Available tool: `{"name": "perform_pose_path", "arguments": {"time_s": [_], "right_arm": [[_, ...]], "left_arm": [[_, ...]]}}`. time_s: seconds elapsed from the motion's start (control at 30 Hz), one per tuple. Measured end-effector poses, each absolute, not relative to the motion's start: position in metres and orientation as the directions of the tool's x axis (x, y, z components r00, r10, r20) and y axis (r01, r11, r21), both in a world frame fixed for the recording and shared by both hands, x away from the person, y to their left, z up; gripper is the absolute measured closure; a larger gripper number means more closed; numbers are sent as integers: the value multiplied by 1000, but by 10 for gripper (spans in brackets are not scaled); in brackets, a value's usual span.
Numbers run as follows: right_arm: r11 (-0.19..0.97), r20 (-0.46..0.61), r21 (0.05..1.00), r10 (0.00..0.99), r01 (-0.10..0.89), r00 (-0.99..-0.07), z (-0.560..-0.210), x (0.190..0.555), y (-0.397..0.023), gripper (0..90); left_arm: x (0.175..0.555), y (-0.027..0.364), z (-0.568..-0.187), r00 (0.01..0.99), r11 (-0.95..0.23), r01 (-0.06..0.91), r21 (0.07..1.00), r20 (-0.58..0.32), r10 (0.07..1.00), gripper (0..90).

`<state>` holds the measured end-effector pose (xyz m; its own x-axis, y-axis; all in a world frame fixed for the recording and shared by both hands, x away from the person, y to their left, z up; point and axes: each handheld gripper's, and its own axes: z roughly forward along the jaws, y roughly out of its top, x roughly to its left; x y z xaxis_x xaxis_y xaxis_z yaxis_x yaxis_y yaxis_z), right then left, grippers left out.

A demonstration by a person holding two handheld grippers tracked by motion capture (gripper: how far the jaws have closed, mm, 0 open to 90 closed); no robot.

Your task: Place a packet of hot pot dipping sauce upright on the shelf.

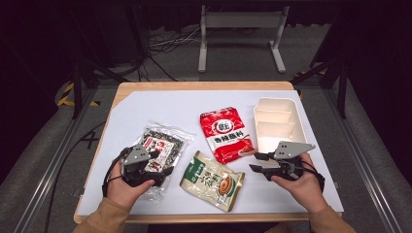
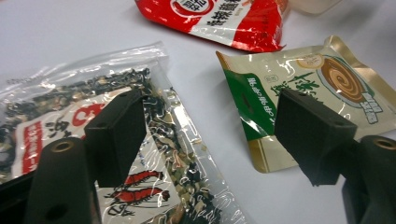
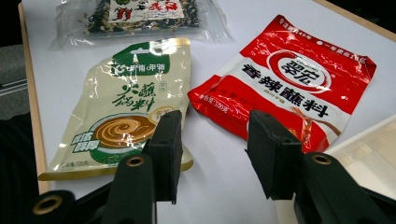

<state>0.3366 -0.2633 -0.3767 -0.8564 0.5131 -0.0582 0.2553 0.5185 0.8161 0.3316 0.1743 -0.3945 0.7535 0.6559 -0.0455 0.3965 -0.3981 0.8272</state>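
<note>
Three food packets lie on a white sheet. A clear bag of dark dried bits (image 1: 165, 138) (image 2: 51, 93) (image 3: 140, 14) with a red-and-white shrimp label lies at the left. My left gripper (image 1: 158, 162) (image 2: 210, 116) hovers over its right edge, open and holding nothing. In the middle sits a red packet (image 1: 226, 133) (image 2: 219, 18) (image 3: 299, 79). In front of it is a beige and green packet (image 1: 214, 180) (image 2: 299, 74) (image 3: 126, 107). My right gripper (image 1: 255, 162) (image 3: 215, 130) points left at the gap between these two, open, with bare sheet between its jaws.
A white divided tray (image 1: 277, 131) (image 3: 369, 144) stands at the right, just behind my right gripper. The white sheet (image 1: 160, 104) covers a wooden table whose edge (image 1: 204, 86) shows at the back. A metal stand (image 1: 240, 22) and cables sit on the dark floor beyond.
</note>
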Motion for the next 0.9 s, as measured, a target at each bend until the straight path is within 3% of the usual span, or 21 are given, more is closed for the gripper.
{"name": "perform_pose_path", "arguments": {"time_s": [0.13,0.53,0.9], "right_arm": [[517,-55,819,504,250,-862,-375,338,-261,546],[523,-23,813,470,257,-882,-369,341,-249,542],[558,-17,793,421,243,-907,-360,353,-227,489]], "left_arm": [[330,179,-391,747,-375,374,848,-35,664,305],[331,183,-392,752,-363,351,863,-30,658,292],[336,187,-398,765,-375,394,839,-74,639,310]]}}
